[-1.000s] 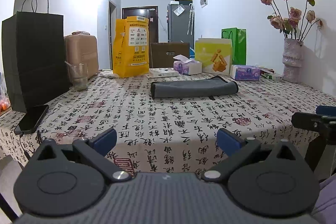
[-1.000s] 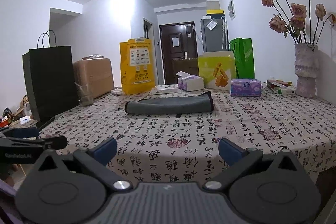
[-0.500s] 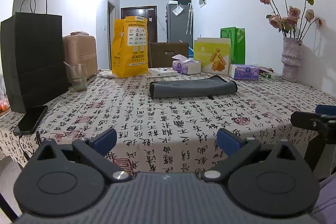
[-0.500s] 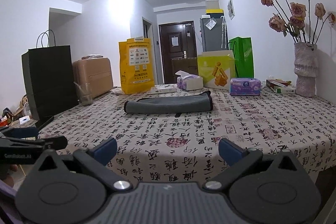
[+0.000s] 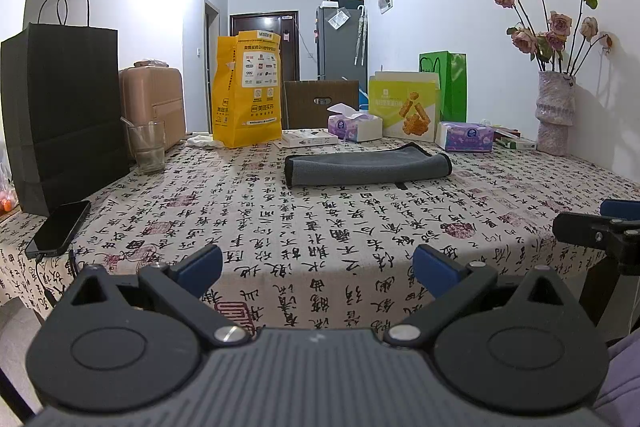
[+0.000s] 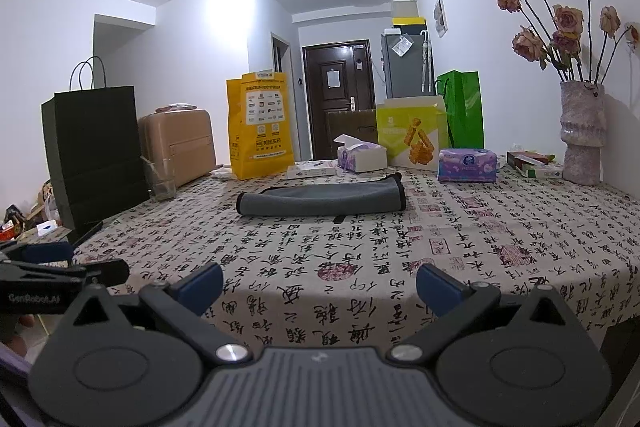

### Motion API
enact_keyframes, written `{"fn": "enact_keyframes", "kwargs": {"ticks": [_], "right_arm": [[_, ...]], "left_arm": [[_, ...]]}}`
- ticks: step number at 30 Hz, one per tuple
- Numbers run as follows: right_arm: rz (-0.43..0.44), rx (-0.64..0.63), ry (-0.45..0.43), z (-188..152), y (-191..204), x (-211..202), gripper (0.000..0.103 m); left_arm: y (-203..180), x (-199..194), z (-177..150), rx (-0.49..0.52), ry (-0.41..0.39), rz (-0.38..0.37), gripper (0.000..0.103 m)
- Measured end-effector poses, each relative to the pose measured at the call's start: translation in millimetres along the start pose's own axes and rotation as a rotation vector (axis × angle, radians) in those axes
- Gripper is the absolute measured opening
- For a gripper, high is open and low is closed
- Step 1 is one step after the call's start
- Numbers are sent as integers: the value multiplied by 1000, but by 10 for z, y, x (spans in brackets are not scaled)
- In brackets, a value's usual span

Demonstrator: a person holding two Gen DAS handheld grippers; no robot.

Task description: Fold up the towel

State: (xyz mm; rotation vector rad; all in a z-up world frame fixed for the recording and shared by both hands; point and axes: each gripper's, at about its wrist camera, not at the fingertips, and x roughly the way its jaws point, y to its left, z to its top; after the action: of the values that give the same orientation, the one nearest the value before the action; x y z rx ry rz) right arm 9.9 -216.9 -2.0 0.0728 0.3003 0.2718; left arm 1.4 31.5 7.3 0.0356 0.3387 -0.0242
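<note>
We hold the left claw and right claw spread wide, both empty; the grey towel lies well ahead, seemingly folded already.

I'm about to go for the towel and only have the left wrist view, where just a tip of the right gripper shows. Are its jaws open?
Observer: Yes. In the right wrist view the right gripper has its jaws spread wide, with nothing between them.
Operator: Is the towel lined up with it?
Observer: Roughly. The towel lies almost straight ahead of it, lengthwise across the table.
Operator: Can that camera see my left gripper?
Observer: Yes. The left gripper shows side-on at the picture's left edge, beside the table's near corner and not touching the towel.
</note>
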Motion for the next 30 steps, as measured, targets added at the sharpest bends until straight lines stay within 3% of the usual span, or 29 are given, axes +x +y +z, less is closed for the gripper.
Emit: {"fn": "enact_keyframes", "kwargs": {"ticks": [30], "right_arm": [[-4,13,8,0,-19,29,103]], "left_arm": [[-4,2,4,1,0,0,103]]}}
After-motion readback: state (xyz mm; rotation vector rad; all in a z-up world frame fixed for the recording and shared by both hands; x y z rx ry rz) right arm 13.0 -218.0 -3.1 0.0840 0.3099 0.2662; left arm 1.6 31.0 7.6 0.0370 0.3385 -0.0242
